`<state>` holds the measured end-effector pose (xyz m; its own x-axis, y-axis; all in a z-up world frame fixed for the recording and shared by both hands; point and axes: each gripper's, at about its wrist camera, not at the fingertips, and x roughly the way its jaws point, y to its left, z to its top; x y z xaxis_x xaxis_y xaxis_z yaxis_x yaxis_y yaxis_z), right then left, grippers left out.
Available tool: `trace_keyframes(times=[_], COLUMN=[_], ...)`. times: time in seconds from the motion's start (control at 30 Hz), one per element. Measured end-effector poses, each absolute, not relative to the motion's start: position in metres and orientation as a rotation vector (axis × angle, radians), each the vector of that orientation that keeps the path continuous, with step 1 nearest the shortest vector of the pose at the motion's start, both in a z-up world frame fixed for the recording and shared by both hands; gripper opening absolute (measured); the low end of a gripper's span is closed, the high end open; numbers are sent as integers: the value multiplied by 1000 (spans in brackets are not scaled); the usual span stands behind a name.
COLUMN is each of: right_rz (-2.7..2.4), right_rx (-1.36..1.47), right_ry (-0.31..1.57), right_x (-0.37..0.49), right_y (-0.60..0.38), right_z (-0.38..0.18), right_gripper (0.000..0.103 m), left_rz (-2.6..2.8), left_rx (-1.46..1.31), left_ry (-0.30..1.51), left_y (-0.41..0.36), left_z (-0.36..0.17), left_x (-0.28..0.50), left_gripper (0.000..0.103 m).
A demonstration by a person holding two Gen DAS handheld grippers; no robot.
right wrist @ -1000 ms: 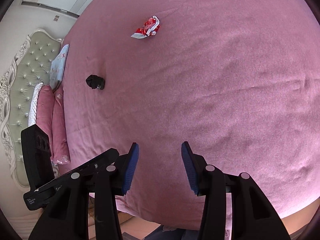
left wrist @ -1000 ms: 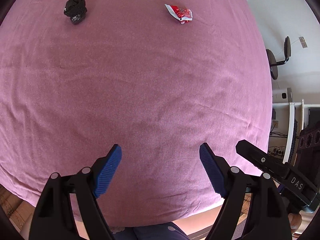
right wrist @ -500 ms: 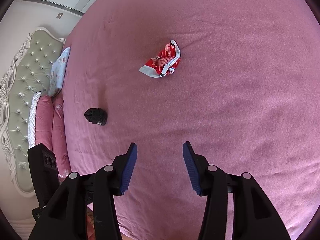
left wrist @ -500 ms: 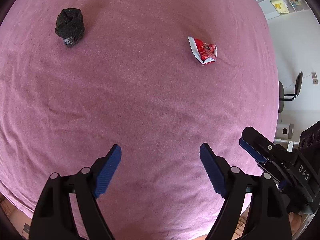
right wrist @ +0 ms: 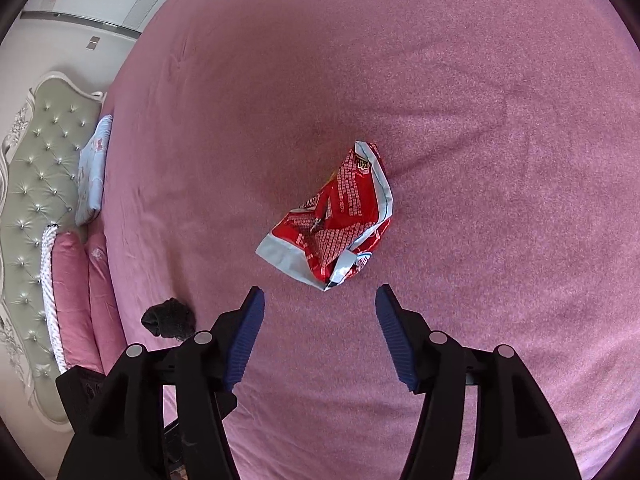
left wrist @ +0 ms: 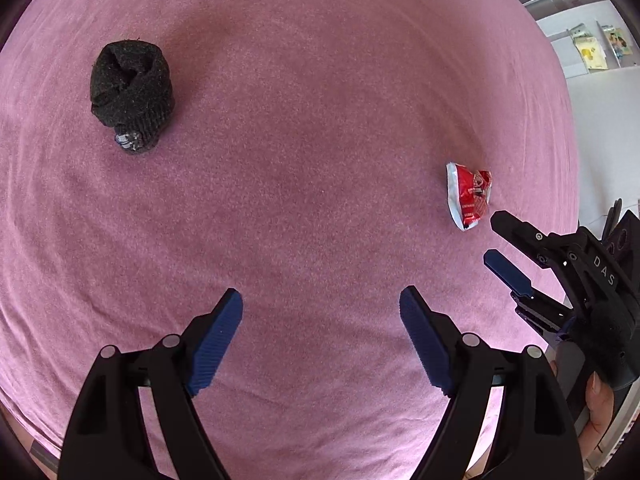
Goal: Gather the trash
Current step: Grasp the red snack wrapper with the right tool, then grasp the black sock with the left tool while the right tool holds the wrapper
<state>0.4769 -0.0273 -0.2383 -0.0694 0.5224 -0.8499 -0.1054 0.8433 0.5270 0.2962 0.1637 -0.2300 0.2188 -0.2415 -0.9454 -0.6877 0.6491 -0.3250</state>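
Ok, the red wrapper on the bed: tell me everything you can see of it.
The red wrapper is a crumpled, glossy snack packet, red with small white print and pale silvery-white sealed edges, apparently foil or plastic. It looks flattened and empty, folded on itself. It lies alone on the pink bedspread, just ahead of the open right gripper. Nothing touches it except the cloth.

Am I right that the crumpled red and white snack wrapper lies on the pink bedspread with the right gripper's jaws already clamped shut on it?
Not quite. The crumpled red and white snack wrapper does lie on the pink bedspread, but the right gripper is open and has just been opening, short of the wrapper with nothing between its jaws, as the right wrist view shows.
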Motion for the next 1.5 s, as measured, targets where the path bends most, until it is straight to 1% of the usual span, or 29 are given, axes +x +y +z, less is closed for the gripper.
trace_keyframes(times=[0.13,0.33,0.4,0.47,0.5,0.53,0.63,0.67,0.83,0.97,1.17,1.23,1.27,1.3,1.33,1.4,1.43,1.5], right_rz=[454,396,398,413,435,460,522,550,669,716,738,741,744,748,754,766,770,769], right_rx=[328,334,298,253,241,227,181,182,172,163,193,190,184,177,169,151,144,144], right_ry=[1590,1602,1598,1575,1564,1553,1536,1539,1564,1589,1617,1620,1619,1615,1612,1604,1601,1598], right_x=[494,505,504,501,499,496,485,481,455,438,426,423,420,418,415,410,407,401], right_y=[-21,-13,-3,8,14,21,39,45,73,89,90,92,94,94,97,98,98,95], right_z=[-256,-269,-269,-266,-265,-263,-260,-259,-254,-258,-264,-265,-264,-263,-262,-259,-257,-254], right_gripper=[63,63,63,52,49,41,32,30,29,29,29,29,29,29,29,29,29,29], left_rz=[394,403,407,416,421,426,448,460,528,585,640,641,636,630,628,605,592,580], left_rx=[-840,-856,-865,-874,-879,-883,-894,-897,-913,-935,-900,-893,-901,-906,-903,-904,-900,-852], left_ry=[1357,1371,1367,1358,1351,1345,1321,1313,1271,1258,1253,1280,1284,1289,1300,1299,1300,1306], left_y=[174,183,187,192,195,199,214,219,249,278,326,339,343,345,346,344,342,326], left_z=[-237,-250,-251,-250,-249,-247,-240,-238,-230,-234,-245,-253,-257,-260,-263,-264,-263,-263], left_x=[300,298,297,293,291,289,280,278,266,261,279,287,291,293,296,299,299,301], left_gripper=[80,80,80,81,81,81,81,81,82,82,82,81,75,65,62,47,45,43])
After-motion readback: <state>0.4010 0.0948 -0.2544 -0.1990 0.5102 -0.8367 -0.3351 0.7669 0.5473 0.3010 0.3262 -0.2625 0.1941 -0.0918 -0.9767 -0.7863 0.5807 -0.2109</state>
